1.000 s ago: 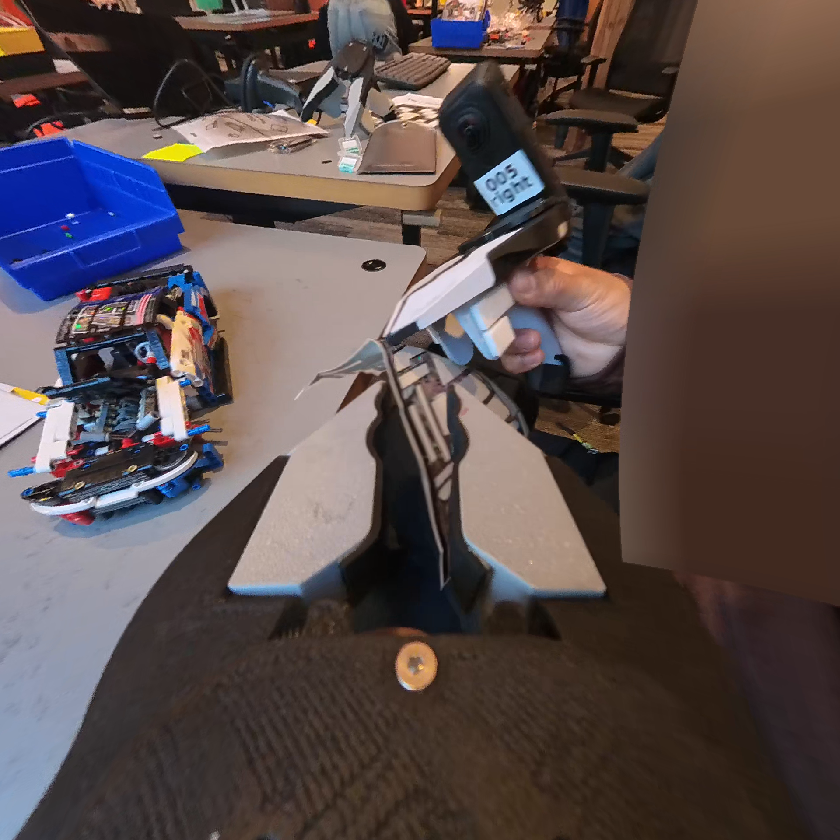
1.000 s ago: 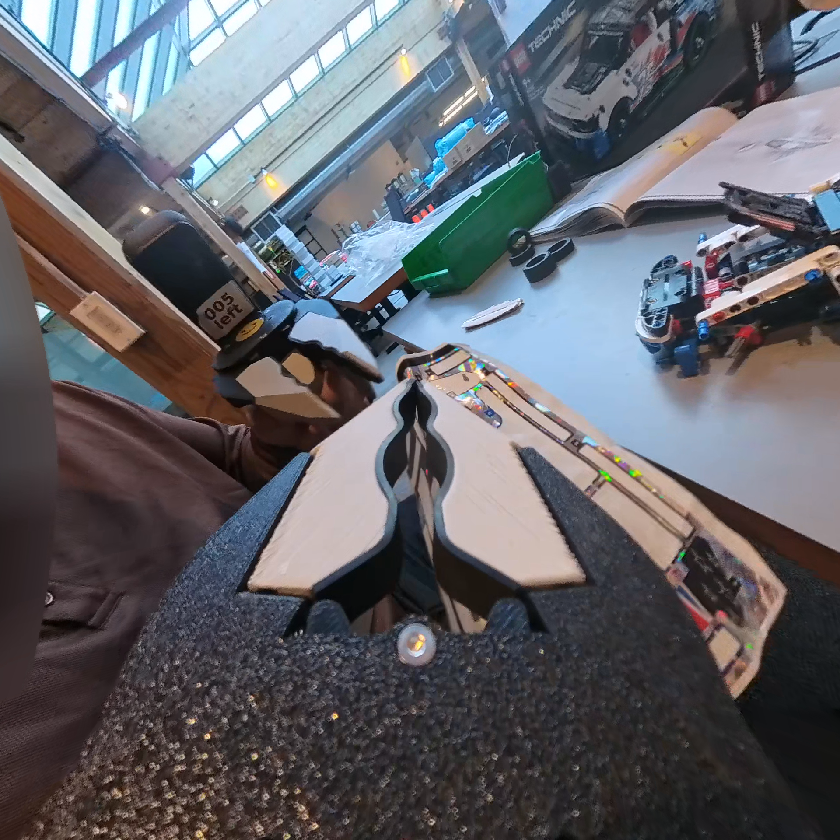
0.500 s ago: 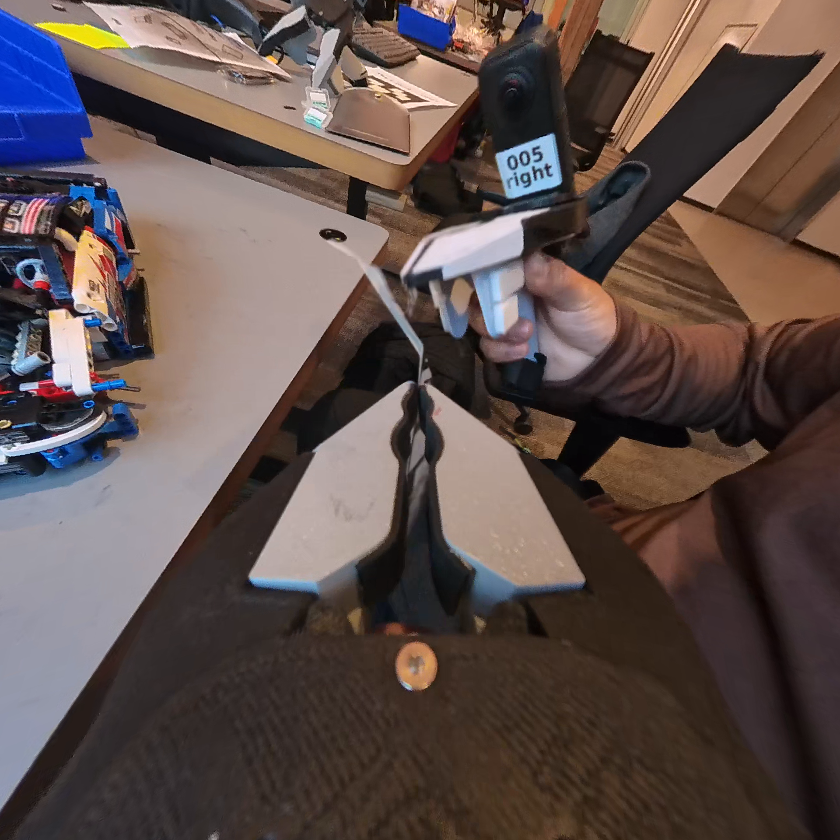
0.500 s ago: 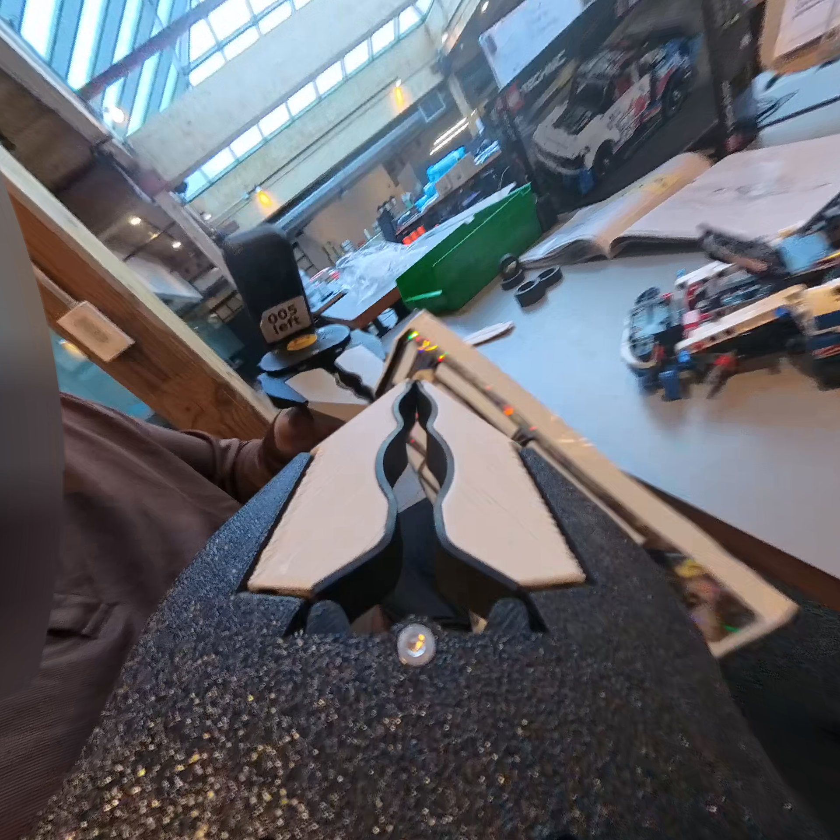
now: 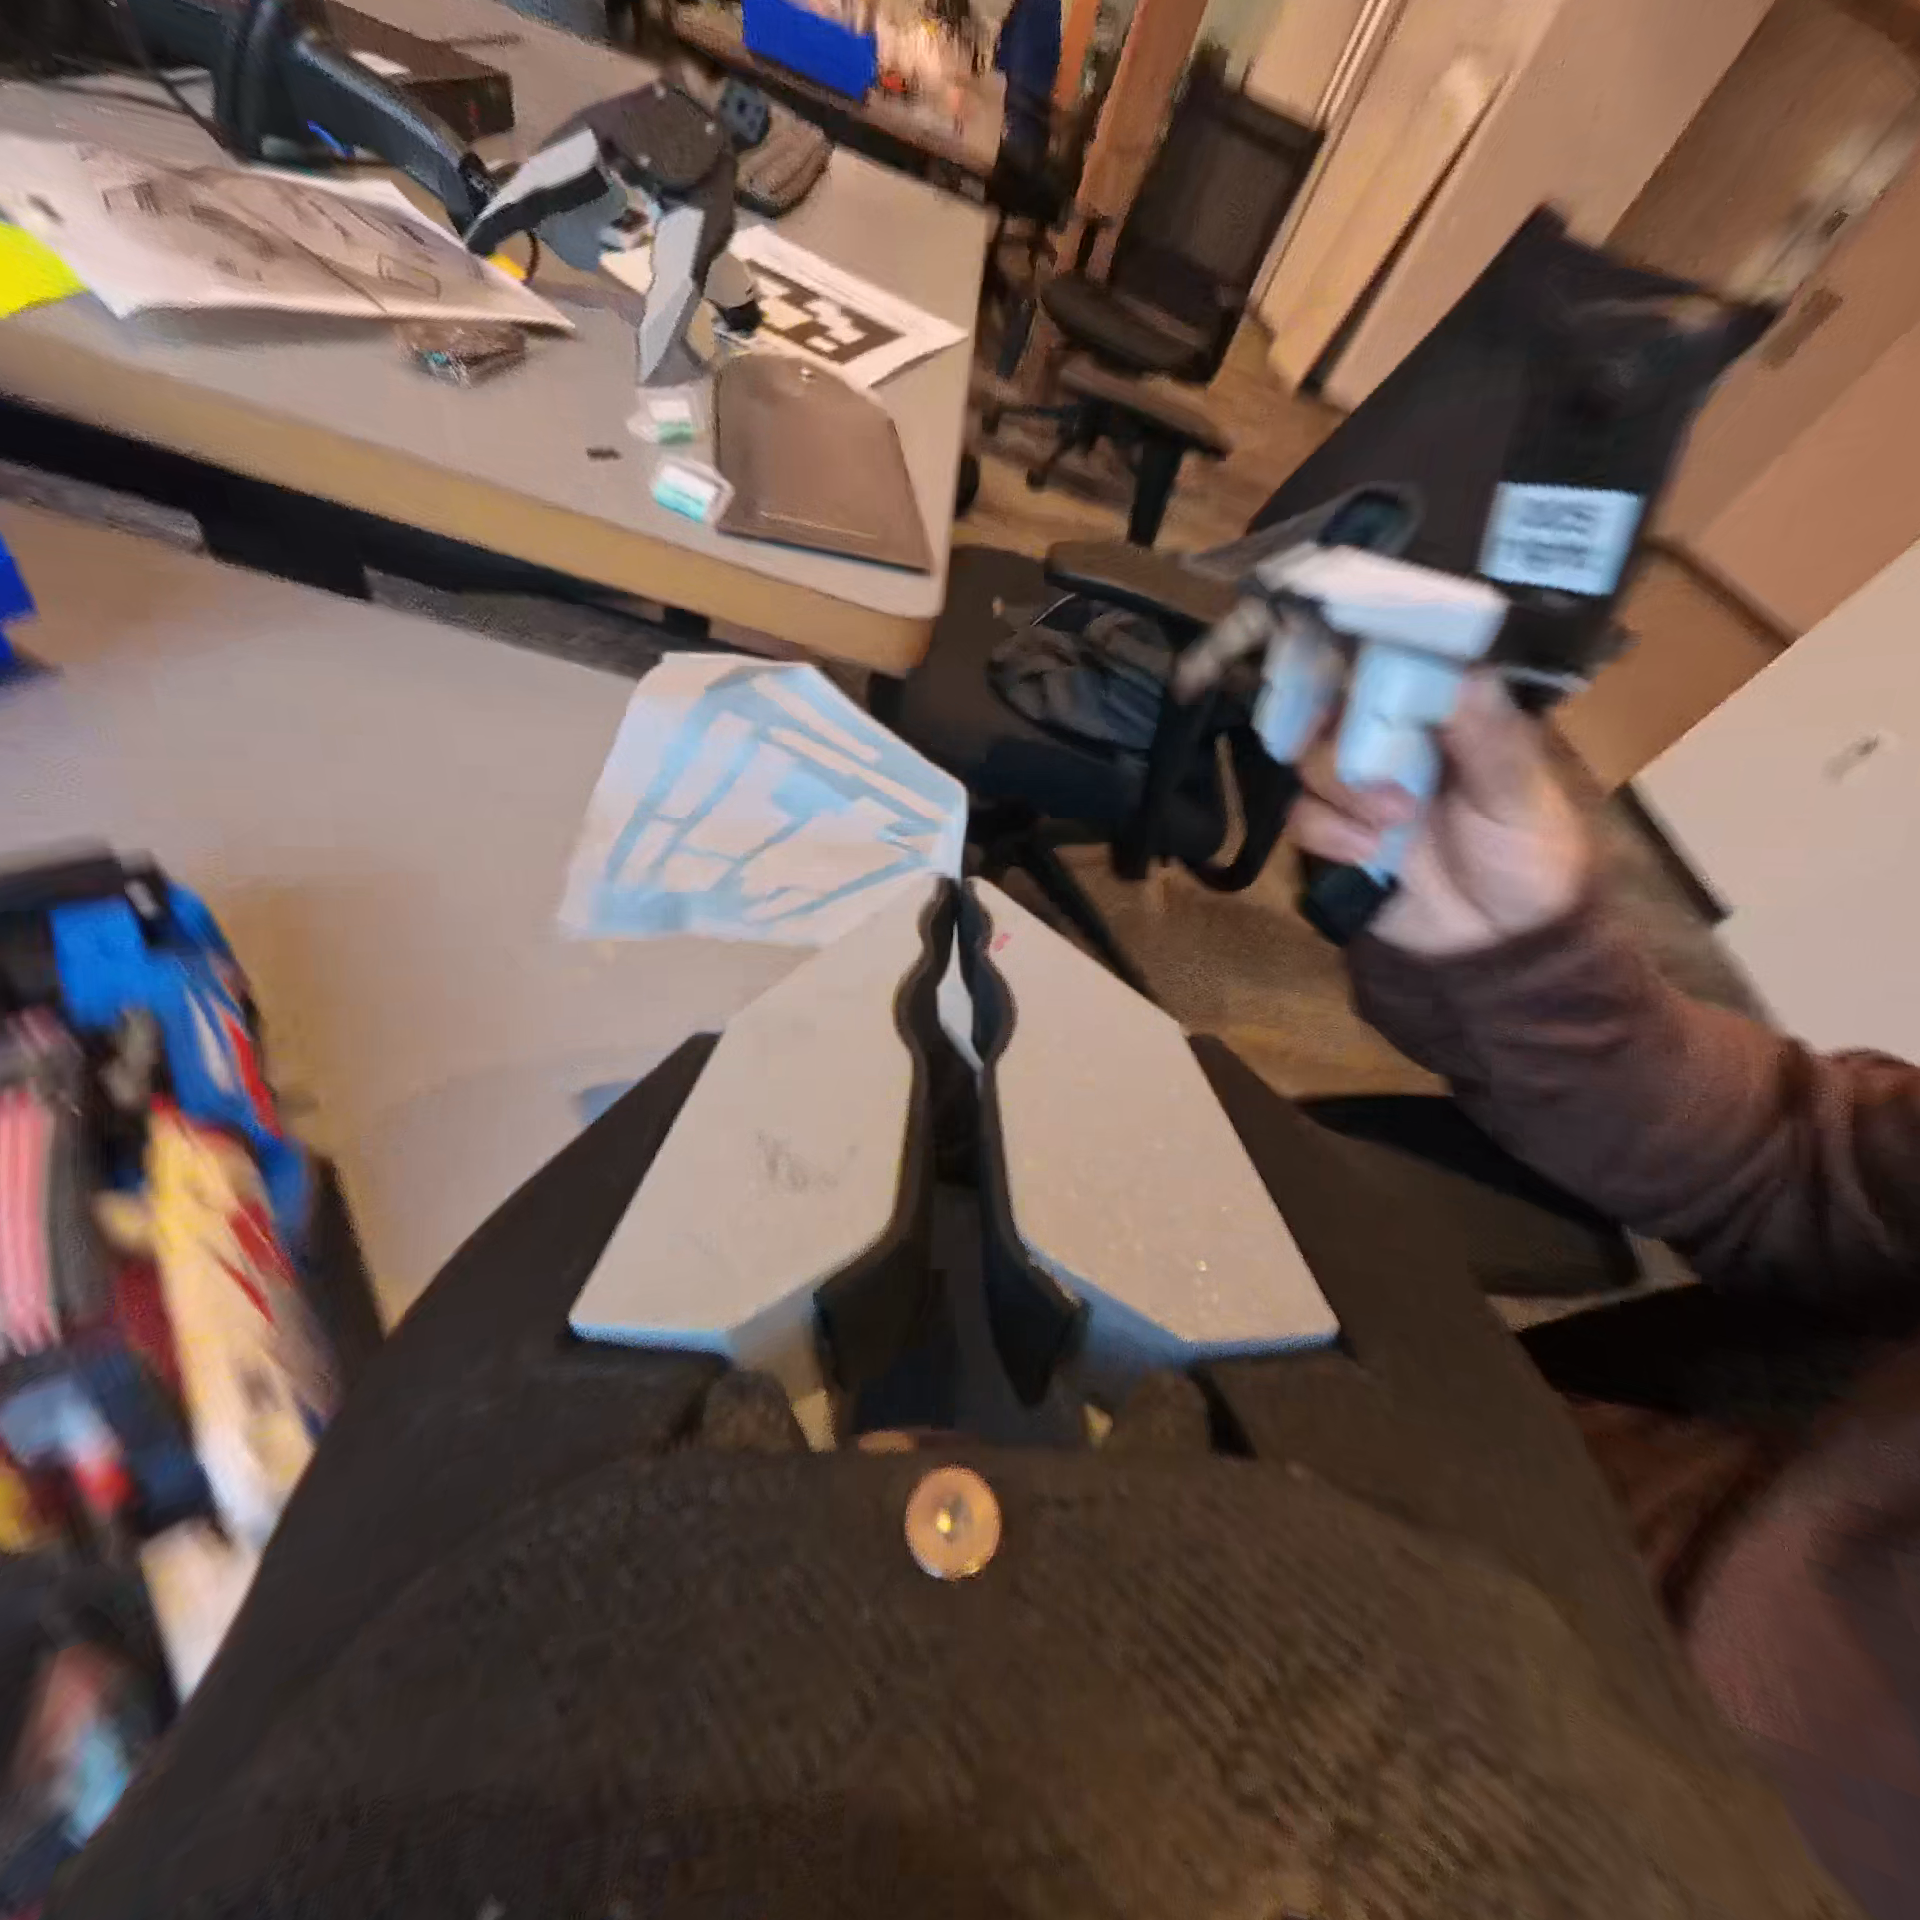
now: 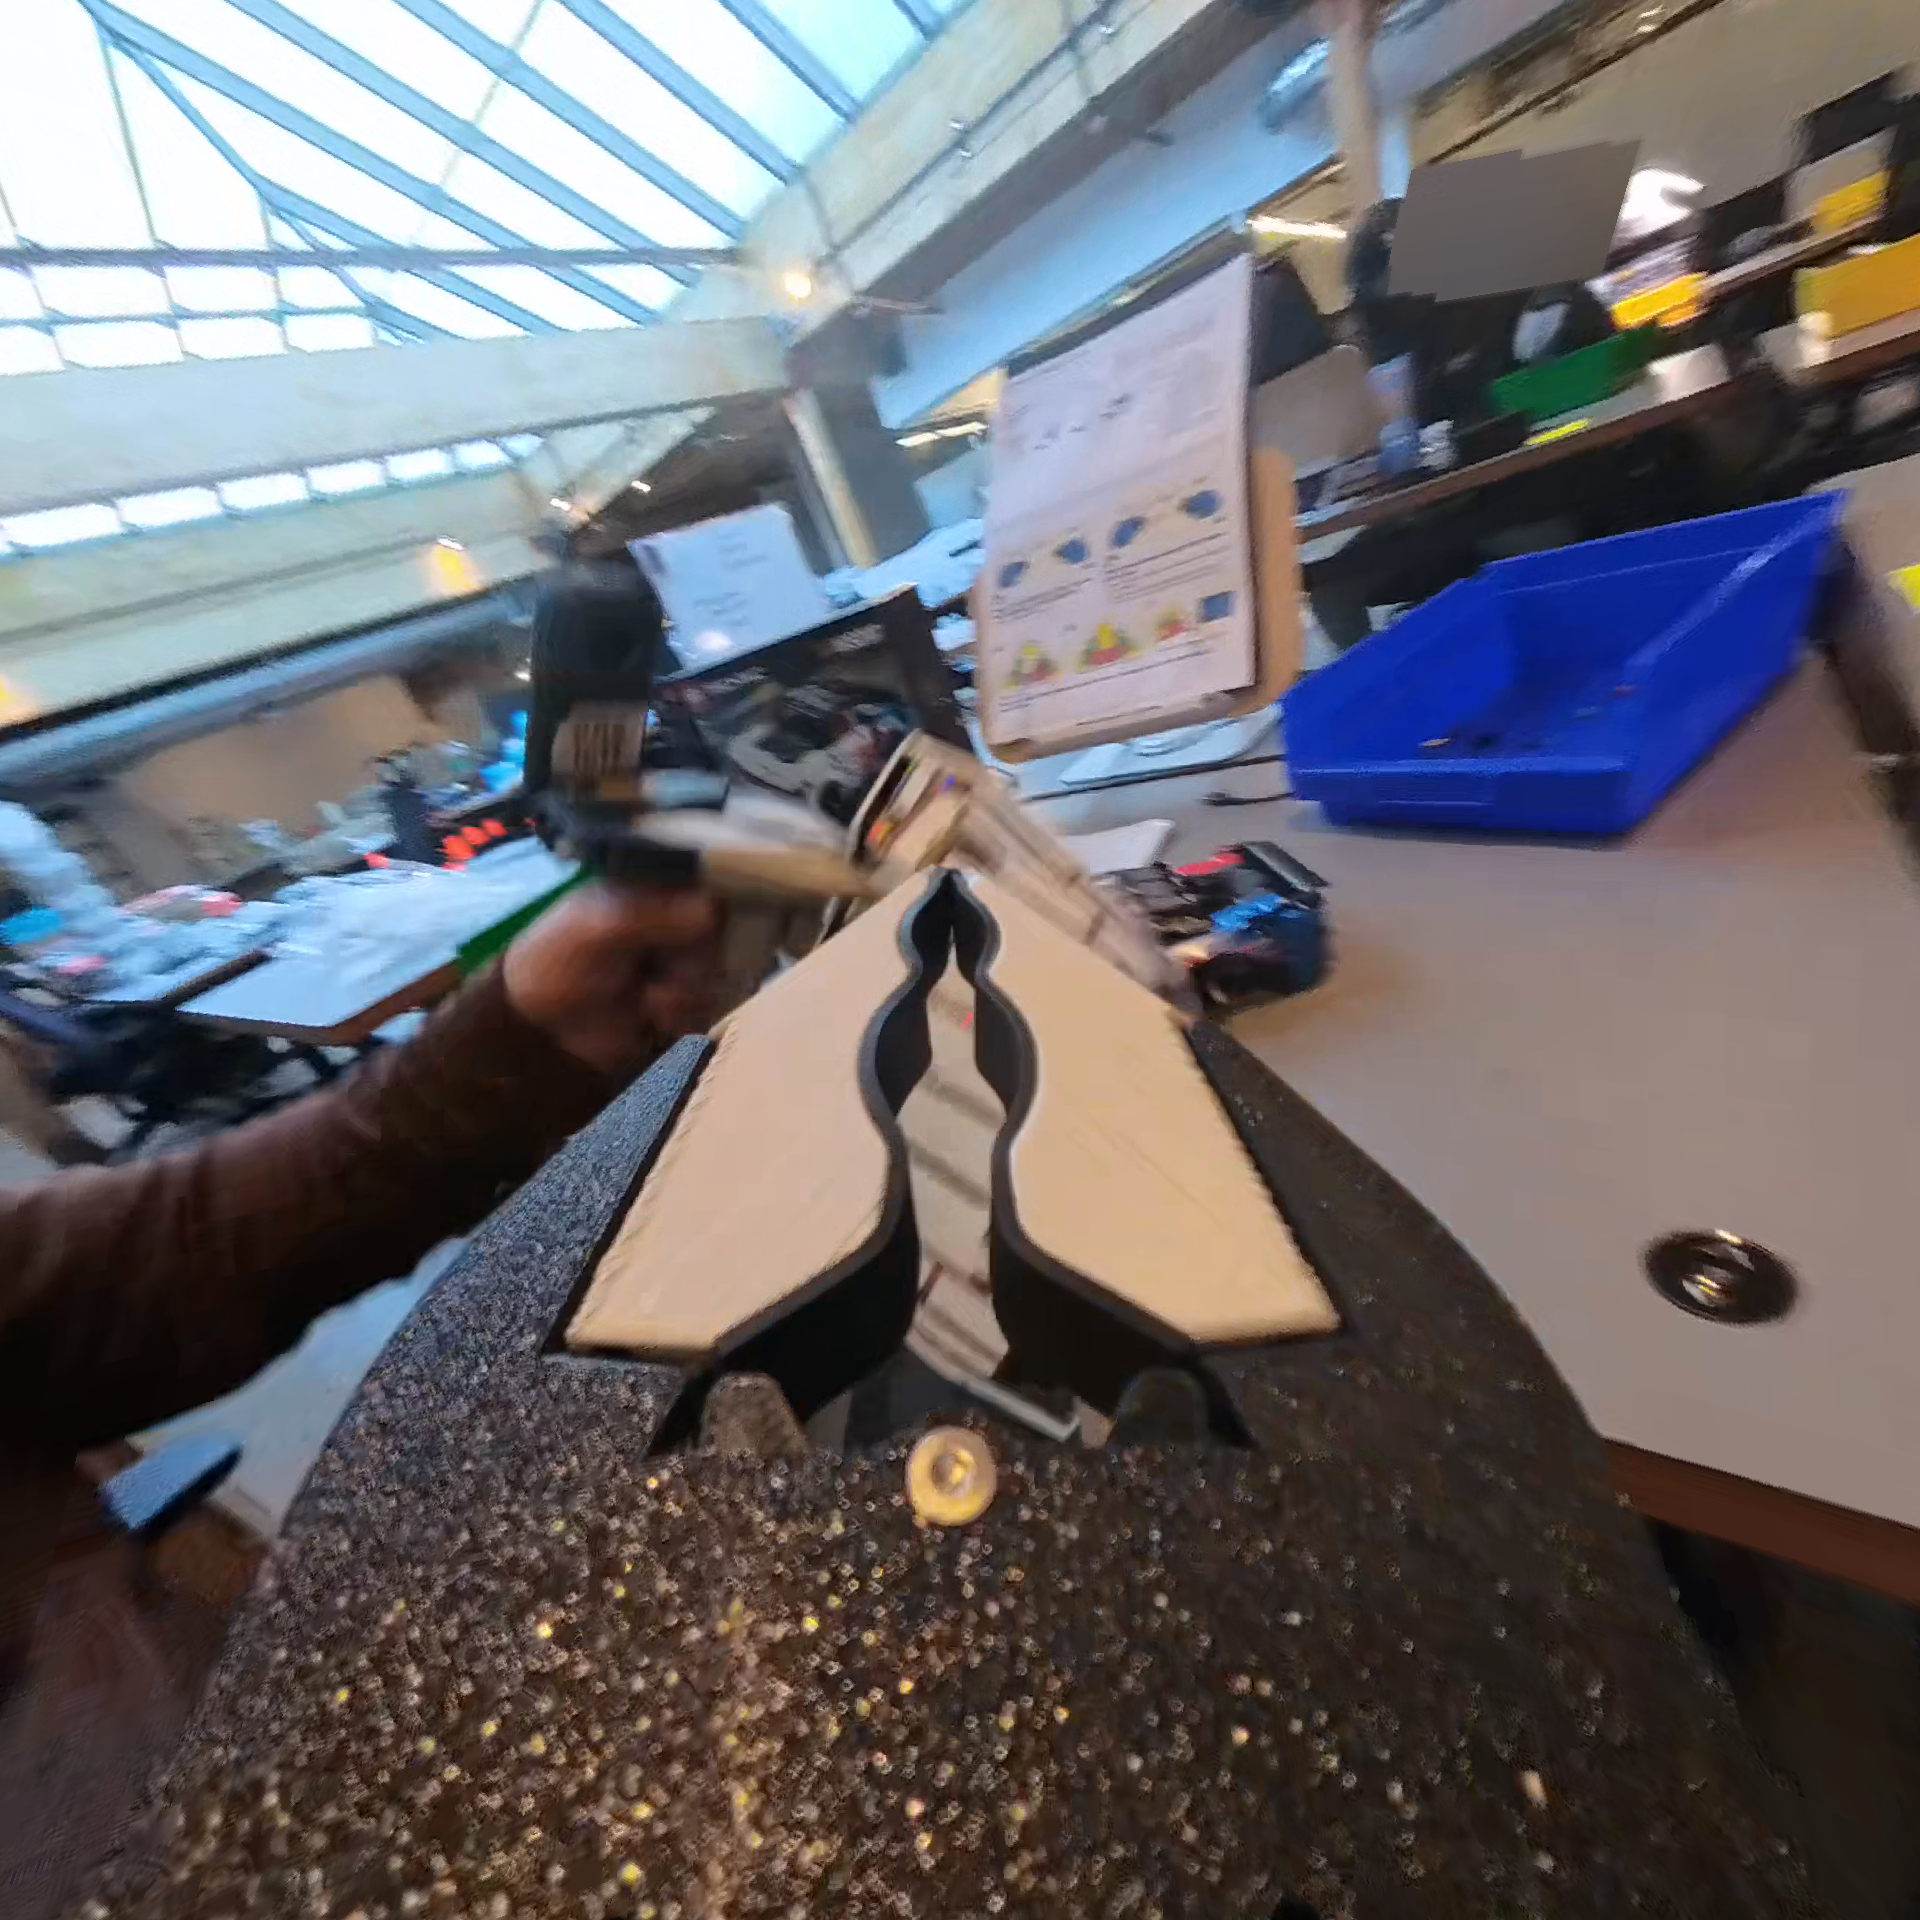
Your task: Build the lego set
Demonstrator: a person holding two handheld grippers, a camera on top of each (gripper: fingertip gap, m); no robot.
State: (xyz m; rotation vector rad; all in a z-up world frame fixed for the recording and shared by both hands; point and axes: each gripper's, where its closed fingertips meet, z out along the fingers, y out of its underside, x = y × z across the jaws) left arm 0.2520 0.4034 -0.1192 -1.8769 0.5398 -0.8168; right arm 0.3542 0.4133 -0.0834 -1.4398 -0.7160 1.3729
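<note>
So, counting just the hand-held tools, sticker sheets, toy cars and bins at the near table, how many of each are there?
Tools: 2 (left tool, right tool)
Sticker sheet: 1
Toy car: 1
Blue bin: 1
Total: 5

Two hand-held grippers in play: the left gripper (image 5: pixel 954 888) and the right gripper (image 6: pixel 943 883). A third, the spare gripper (image 5: pixel 623 208), lying unused. Two grey tables in the left wrist view: the near table (image 5: pixel 364 831) and the far table (image 5: pixel 520 416). One sticker sheet (image 5: pixel 769 821). One part-built lego car (image 5: pixel 156 1195). One blue bin (image 6: pixel 1558 707) on the near table. One instruction page (image 6: pixel 1122 551) on a stand. One dark set box (image 6: pixel 821 686). Two small white-and-green packets, the first packet (image 5: pixel 670 418) and the second packet (image 5: pixel 688 488), beside one dark flat pad (image 5: pixel 821 468).
</note>
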